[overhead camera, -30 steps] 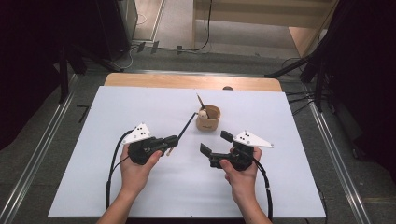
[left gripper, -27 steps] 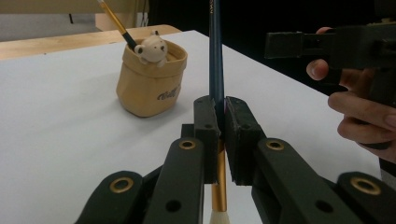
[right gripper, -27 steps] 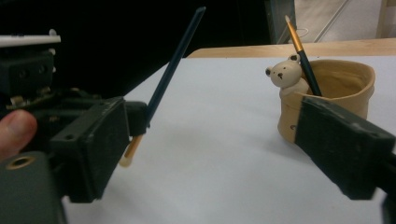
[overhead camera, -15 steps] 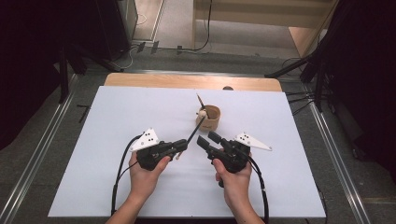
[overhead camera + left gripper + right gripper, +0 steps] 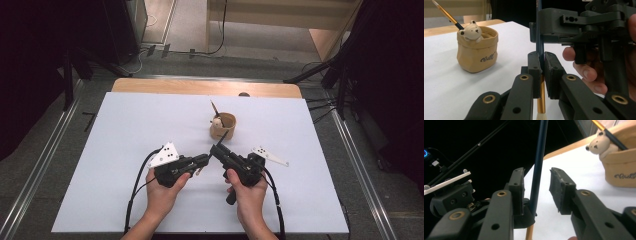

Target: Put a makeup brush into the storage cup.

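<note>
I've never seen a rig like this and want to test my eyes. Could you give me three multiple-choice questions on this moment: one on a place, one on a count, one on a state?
1. Where does the bear pot stand?
A. on the white table top, beyond the grippers
B. on the floor
C. in the person's hand

2. How many brushes stick out of the pot?
A. none
B. one
C. three

3. How is the dark-handled brush held?
A. it lies loose on the table
B. the right gripper alone clamps it
C. the left gripper clamps it

Answers: 1 A, the high view shows it there; 2 B, one brush in pot leans out; 3 C, the left pads press it, while the right jaws have just been closing with gaps left.
</note>
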